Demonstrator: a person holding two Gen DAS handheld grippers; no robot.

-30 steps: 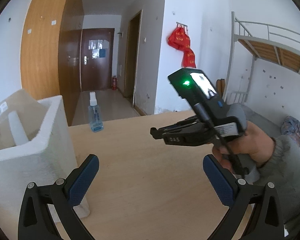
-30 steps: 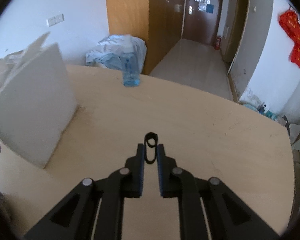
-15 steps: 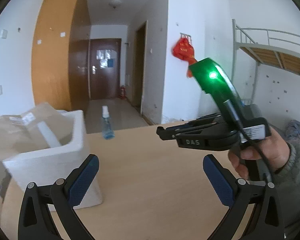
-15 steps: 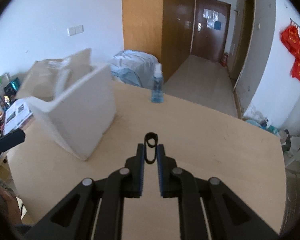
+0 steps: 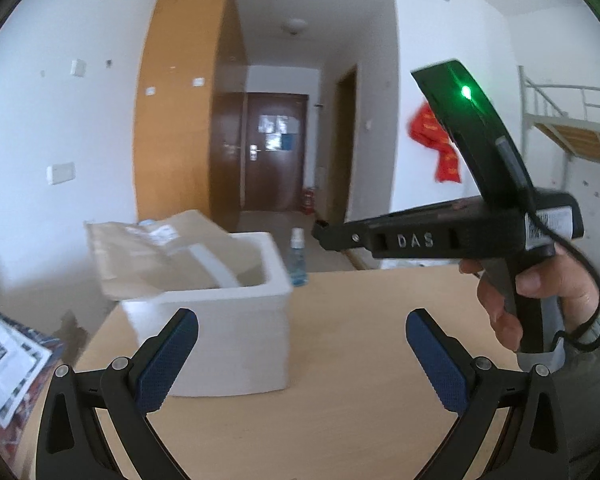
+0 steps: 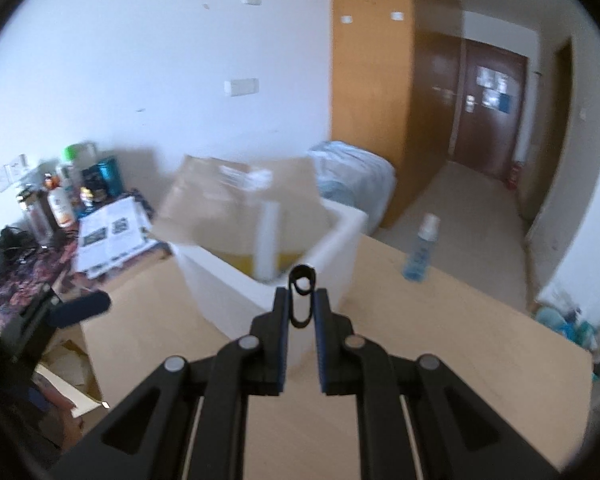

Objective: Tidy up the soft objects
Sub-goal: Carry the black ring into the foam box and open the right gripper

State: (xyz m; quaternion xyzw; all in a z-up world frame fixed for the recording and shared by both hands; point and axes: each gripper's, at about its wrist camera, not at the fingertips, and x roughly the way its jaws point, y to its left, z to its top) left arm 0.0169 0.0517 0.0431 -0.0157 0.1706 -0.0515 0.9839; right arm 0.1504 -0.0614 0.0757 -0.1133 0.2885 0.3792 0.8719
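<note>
Right wrist view shows the right gripper (image 6: 300,312) with its pads nearly together, pinching a small black elastic loop (image 6: 302,294), likely a hair tie, which stands up between the fingertips with its long axis running along the fingers. Straight ahead of it, and lower, sits the white foam box (image 6: 342,248) near the counter's (image 6: 460,340) far left corner, its open top facing up, with a cardboard sheet (image 6: 236,200) leaning out of its far side. A blue spray bottle (image 6: 420,250) stands at the far edge, well apart to the right. From the left wrist view, the left gripper (image 5: 300,356) is spread wide and empty, pointing at the box's near wall, while the right gripper is held higher to its right. The right hand (image 5: 540,296) carries the loop, so the drop seems to turn on bringing those fingertips forward over the box opening; the loop looks just short of the rim, though blur makes that uncertain.
</note>
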